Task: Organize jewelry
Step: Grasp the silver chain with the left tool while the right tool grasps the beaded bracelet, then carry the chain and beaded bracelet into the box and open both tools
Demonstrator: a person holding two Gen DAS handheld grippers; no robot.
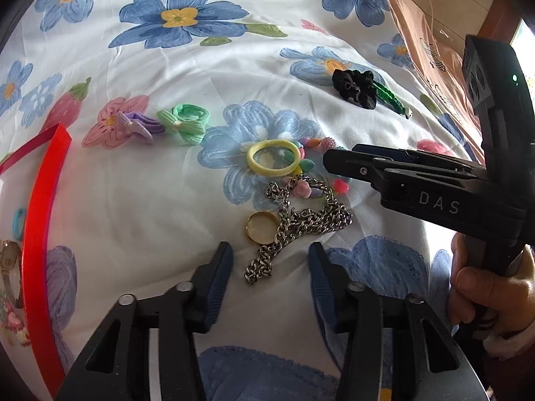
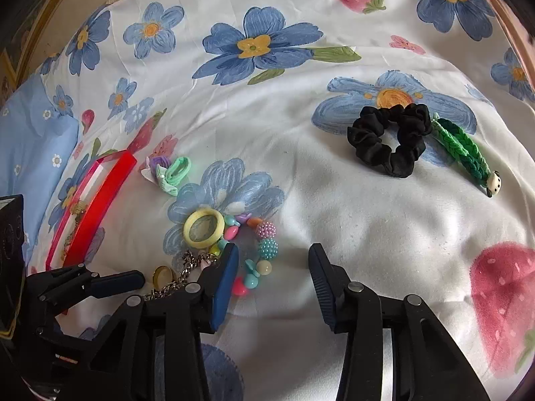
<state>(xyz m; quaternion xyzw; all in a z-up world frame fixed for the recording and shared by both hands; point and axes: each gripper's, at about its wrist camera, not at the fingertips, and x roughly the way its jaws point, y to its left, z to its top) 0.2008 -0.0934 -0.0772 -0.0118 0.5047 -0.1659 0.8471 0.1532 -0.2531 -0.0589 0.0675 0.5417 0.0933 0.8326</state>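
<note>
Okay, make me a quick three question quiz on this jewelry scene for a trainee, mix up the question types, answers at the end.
1. True or false: the black scrunchie touches the green braided band.
2. What lies between the left gripper's fingers: A silver chain, B yellow ring, C purple bow?
3. What colour is the tray rim beside the jewelry?

Key: 1 true; 2 A; 3 red.

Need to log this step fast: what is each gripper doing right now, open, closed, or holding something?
Left gripper: open, holding nothing; the silver chain lies between its jaws.
Right gripper: open, empty.
</note>
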